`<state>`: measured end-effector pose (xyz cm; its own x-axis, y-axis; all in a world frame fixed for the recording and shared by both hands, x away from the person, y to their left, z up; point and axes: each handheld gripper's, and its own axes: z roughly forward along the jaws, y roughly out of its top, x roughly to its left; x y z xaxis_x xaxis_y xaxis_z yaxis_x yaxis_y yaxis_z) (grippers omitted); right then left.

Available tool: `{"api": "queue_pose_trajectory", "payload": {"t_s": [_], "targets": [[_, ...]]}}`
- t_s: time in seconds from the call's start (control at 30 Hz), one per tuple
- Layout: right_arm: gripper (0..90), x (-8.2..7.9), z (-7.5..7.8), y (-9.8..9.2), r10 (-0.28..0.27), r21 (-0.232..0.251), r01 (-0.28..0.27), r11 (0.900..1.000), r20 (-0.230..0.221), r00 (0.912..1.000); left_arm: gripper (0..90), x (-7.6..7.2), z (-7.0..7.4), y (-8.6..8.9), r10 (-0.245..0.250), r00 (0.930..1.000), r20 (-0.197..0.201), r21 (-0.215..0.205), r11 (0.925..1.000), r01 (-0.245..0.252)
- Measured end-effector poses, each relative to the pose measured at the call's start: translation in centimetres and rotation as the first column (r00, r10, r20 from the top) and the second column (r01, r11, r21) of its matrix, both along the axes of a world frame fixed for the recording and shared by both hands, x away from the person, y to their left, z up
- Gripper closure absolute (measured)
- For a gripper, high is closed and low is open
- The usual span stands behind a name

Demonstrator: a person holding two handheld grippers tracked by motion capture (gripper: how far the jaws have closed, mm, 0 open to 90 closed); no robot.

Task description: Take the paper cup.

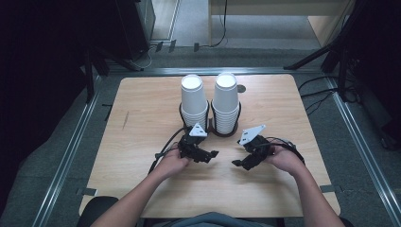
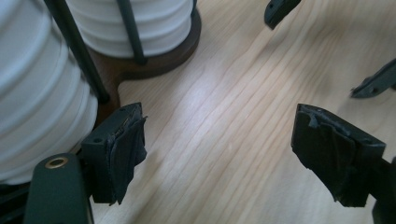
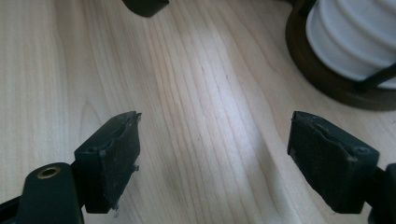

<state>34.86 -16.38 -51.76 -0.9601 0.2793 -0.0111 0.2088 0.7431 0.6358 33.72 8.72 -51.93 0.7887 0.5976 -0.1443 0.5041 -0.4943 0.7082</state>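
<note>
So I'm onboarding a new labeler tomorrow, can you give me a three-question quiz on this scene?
1. True or false: the left gripper is shut on a cup.
2. How many cup stacks stand in the holder? A) one B) two C) three
3. Fill in: both grippers hover over the bare ____, on the person's side of the holder.

Key:
1. False. The left gripper's jaws stand apart with nothing between them, and so do the right gripper's.
2. B: a left stack and a right stack, side by side, each inside the holder's dark wire uprights.
3. Table.
</note>
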Motion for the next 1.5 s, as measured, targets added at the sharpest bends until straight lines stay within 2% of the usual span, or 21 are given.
{"api": "queue_pose_trajectory", "payload": {"t_s": [0.03,0.07,0.1,0.17,0.23,0.33,0.4,0.47,0.53,0.7,0.8,0.97,1.07,1.1,1.2,1.33,1.4,1.5], "targets": [[16.3,0.1,0.3,0.1,-0.022,0.038,0.023,0.999,-0.033,0.9992,18.0,0.0,0.1,-0.1,-0.004,0.9999,-0.013,0.012,0.9999,0.004],[16.3,0.1,0.3,0.1,-0.022,0.038,0.023,0.999,-0.033,0.9992,18.0,0.1,0.1,-0.2,-0.012,0.9995,-0.031,0.031,0.9994,0.013],[16.4,0.4,0.8,0.2,-0.050,0.083,0.055,0.995,-0.065,0.9967,17.1,0.0,0.2,-0.4,-0.015,0.9994,-0.032,0.057,0.9982,0.016],[16.4,0.4,1.0,0.2,-0.056,0.095,0.062,0.994,-0.065,0.9963,16.5,-0.1,0.3,-0.7,-0.025,0.9995,-0.018,0.067,0.9974,0.026],[15.0,0.4,1.7,0.5,-0.040,0.112,0.047,0.993,-0.070,0.9968,14.3,-0.1,0.4,-0.9,-0.030,0.9992,-0.026,0.049,0.9983,0.031],[13.8,0.4,2.3,1.0,-0.048,0.097,0.057,0.994,-0.092,0.9946,15.8,0.0,0.5,-1.1,-0.016,0.9993,-0.033,0.050,0.9986,0.018],[13.8,0.5,2.2,1.1,-0.036,0.084,0.045,0.995,-0.103,0.9941,15.7,-0.1,0.6,-1.0,-0.046,0.9985,-0.031,0.062,0.9969,0.048],[17.0,0.5,2.2,1.2,-0.016,0.056,0.022,0.998,-0.100,0.9949,15.5,-0.3,0.7,-1.1,-0.082,0.9963,-0.026,0.066,0.9943,0.083],[22.0,0.3,2.3,1.3,-0.014,0.054,0.018,0.998,-0.067,0.9976,16.4,-0.4,0.9,-1.1,-0.096,0.9952,-0.017,0.055,0.9938,0.097],[23.2,0.3,2.6,1.4,-0.017,0.086,0.023,0.996,-0.070,0.9974,30.7,-0.5,1.3,-1.0,-0.124,0.9922,-0.012,0.044,0.9913,0.124],[25.2,0.4,2.7,1.2,-0.015,0.097,0.024,0.995,-0.089,0.9959,37.9,-0.6,1.5,-1.0,-0.135,0.9908,-0.007,0.037,0.9901,0.136],[26.0,0.4,2.8,1.0,-0.023,0.108,0.033,0.994,-0.097,0.9950,44.0,-0.8,1.9,-1.0,-0.140,0.9898,0.025,0.026,0.9899,0.139],[26.0,0.5,3.2,0.8,-0.026,0.115,0.038,0.993,-0.103,0.9943,49.1,-1.0,2.1,-0.9,-0.139,0.9891,0.050,0.025,0.9902,0.138],[26.0,0.5,3.3,0.7,-0.032,0.116,0.045,0.992,-0.106,0.9938,53.5,-1.0,2.3,-0.9,-0.134,0.9896,0.053,0.018,0.9909,0.133],[27.1,0.4,3.7,0.3,-0.053,0.116,0.066,0.991,-0.111,0.9924,62.8,-1.1,2.7,-0.7,-0.122,0.9912,0.051,-0.006,0.9925,0.122],[28.5,0.4,4.0,0.0,-0.068,0.126,0.081,0.989,-0.105,0.9922,68.0,-0.8,3.0,-0.4,-0.093,0.9948,0.042,-0.033,0.9950,0.094],[29.4,0.4,4.2,-0.2,-0.074,0.136,0.088,0.987,-0.103,0.9919,70.1,-0.7,3.2,-0.4,-0.082,0.9961,0.033,-0.034,0.9960,0.083],[31.0,0.4,4.6,-0.4,-0.083,0.135,0.096,0.986,-0.097,0.9918,72.1,-0.7,3.3,-0.5,-0.082,0.9953,0.051,0.005,0.9966,0.082]]}}
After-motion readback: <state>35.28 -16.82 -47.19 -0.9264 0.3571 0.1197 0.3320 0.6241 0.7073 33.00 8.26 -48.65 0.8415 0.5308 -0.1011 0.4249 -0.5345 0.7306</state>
